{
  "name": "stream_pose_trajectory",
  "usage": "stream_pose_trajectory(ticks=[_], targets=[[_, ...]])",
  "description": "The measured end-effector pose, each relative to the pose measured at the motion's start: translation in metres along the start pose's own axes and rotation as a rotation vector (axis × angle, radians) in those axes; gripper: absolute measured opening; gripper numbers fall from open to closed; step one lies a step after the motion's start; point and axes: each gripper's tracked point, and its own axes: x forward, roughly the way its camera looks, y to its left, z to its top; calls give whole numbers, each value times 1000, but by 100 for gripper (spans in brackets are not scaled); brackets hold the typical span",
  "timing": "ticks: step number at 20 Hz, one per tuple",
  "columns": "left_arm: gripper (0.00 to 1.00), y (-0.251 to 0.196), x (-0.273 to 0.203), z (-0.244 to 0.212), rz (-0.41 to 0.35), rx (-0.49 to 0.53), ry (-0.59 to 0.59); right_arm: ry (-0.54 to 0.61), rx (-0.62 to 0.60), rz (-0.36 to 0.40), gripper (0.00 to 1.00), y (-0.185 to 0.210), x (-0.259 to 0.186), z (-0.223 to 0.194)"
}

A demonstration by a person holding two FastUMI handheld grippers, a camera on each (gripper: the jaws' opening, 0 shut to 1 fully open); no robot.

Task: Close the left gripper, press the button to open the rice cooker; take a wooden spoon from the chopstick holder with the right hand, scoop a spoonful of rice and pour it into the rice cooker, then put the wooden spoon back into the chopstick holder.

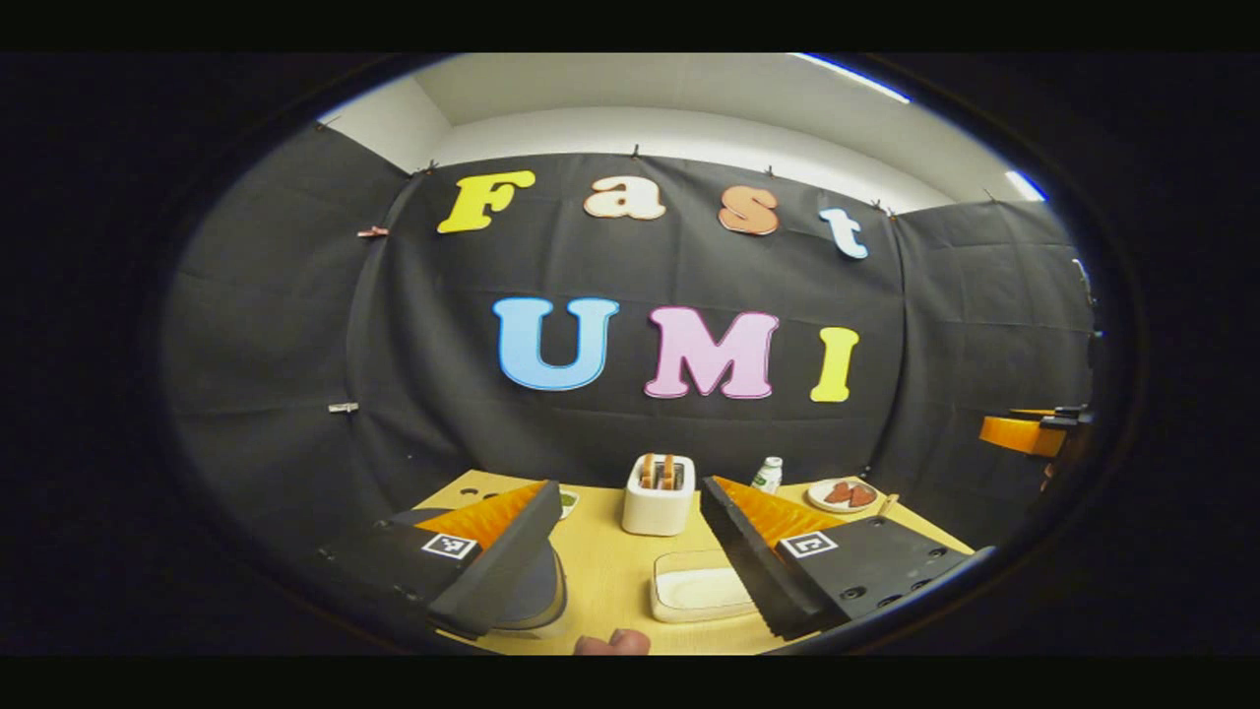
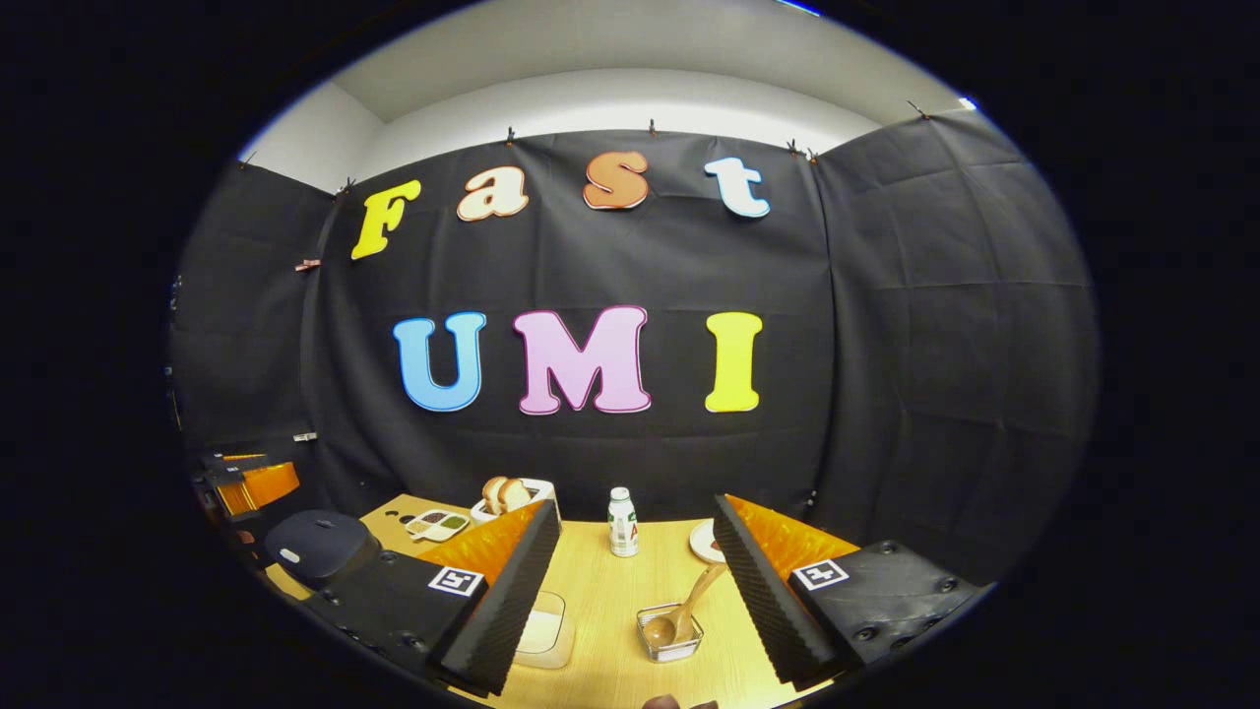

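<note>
Wooden spoon (image 2: 689,606) stands tilted in a small clear holder (image 2: 670,632) on the pale wood surface (image 2: 610,611), its bowl down in the holder and its handle leaning up to the right toward the right gripper's (image 2: 638,601) finger; the two look close, though I cannot tell if they touch. That gripper hangs above the surface with its fingers wide apart and nothing between them. Left of the holder, partly hidden behind the other finger, lies a shallow clear rice box (image 2: 543,630); in the left gripper view the same rice box (image 1: 697,586) sits between the fingers of the left gripper (image 1: 630,566), which is also spread open and empty. The dark, rounded rice cooker (image 2: 320,544) rests at the left edge of the surface with its lid down, and in the left gripper view the cooker (image 1: 536,596) peeks out just behind the left finger. Farther back stand a white toaster (image 1: 658,495) holding bread slices, a small white bottle (image 2: 621,523), a divided dish (image 2: 438,525) near the cooker, and a plate (image 1: 843,494) with reddish pieces at the right rear. A fingertip (image 1: 612,643) shows at the bottom edge of the left gripper view. The other gripper's orange body (image 1: 1024,433) shows far right, well apart from the surface's things.
</note>
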Motion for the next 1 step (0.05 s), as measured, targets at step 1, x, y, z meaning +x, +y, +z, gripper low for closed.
stream_pose_trajectory(ticks=[1], targets=[[96,-3,-1,2,-6,11,-4,-7,-1,1,98,1,-2,3]])
